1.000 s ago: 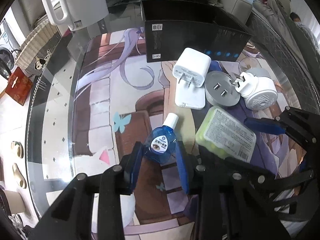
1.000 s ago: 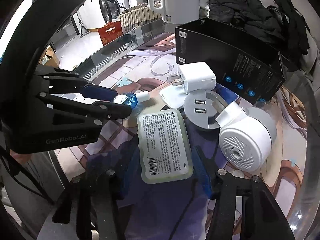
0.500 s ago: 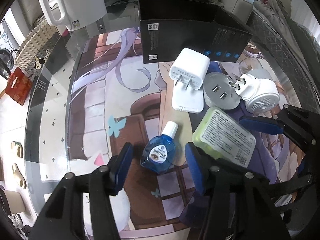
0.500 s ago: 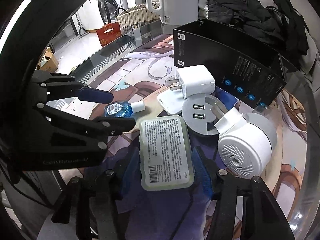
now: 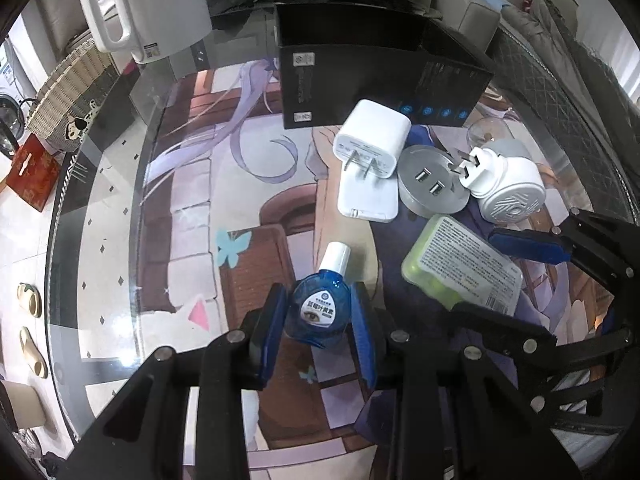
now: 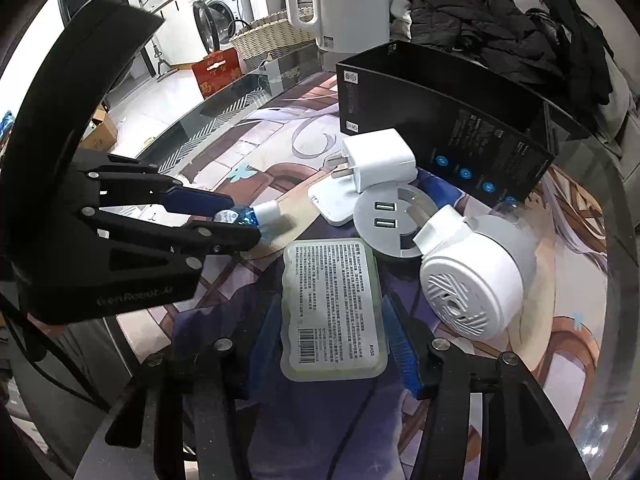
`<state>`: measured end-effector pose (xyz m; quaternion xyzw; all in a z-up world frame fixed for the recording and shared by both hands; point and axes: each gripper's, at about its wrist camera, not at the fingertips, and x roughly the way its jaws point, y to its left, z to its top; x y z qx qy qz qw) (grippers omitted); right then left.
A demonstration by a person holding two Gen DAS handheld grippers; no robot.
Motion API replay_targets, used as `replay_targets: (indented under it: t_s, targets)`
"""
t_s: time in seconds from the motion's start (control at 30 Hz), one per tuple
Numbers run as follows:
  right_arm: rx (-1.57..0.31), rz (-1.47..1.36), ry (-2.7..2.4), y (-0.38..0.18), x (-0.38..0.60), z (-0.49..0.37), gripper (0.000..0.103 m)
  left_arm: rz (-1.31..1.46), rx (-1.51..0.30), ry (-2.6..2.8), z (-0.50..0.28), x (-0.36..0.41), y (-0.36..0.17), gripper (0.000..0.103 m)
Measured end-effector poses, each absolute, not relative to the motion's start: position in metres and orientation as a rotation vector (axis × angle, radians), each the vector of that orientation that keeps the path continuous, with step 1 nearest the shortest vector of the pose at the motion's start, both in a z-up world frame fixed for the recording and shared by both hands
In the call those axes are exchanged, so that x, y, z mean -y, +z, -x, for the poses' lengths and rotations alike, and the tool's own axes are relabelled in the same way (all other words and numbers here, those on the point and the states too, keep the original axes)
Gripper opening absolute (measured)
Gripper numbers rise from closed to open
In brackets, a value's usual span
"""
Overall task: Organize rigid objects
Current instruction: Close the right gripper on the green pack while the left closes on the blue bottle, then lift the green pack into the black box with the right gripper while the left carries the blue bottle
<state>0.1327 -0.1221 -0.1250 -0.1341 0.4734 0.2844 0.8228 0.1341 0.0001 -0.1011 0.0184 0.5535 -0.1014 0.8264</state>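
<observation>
A blue eye-drop bottle (image 5: 318, 312) with a white cap (image 6: 269, 213) lies on the printed mat, and my left gripper (image 5: 318, 290) is shut on its body. In the right wrist view the left gripper (image 6: 240, 218) comes in from the left. A flat green pack (image 6: 332, 300) with a white printed label lies between the fingers of my right gripper (image 6: 334, 308). Those jaws are closing, with the pads against the pack's long sides. The left wrist view shows the pack (image 5: 460, 268) and the right gripper (image 5: 476, 272) at the right.
A white square charger (image 5: 374, 134) rests on a flat white adapter (image 5: 368, 200). Beside them lie a grey round USB disc (image 5: 430, 188) and a white round plug (image 5: 508, 188). An open black box (image 5: 380, 76) stands behind, with a white kettle (image 5: 148, 4) at the table's far edge.
My left gripper opened around the eye-drop bottle half a second ago and has shut on it again. The right gripper has narrowed slightly around the green pack.
</observation>
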Motion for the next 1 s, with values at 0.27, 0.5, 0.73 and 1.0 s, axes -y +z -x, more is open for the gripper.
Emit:
replay_targets:
  t_s: [0.27, 0.5, 0.73, 1.0]
  targets:
    - [-1.002, 0.35, 0.595, -0.132, 0.115, -0.127, 0.053, -0.047, -1.189, -0.21, -0.129, 0.0, -0.105, 0.031]
    - [-1.019, 0.373, 0.575, -0.141, 0.111, -0.13, 0.052, -0.059, -1.185, -0.213, -0.127, -0.001, -0.104, 0.031]
    - [-0.98, 0.343, 0.571, -0.129, 0.117, -0.126, 0.051, -0.053, -1.149, -0.209, -0.124, -0.003, -0.095, 0.031]
    - [-0.842, 0.253, 0.525, -0.083, 0.138, -0.115, 0.051, -0.053, -1.01, -0.199, -0.117, 0.0, -0.063, 0.031]
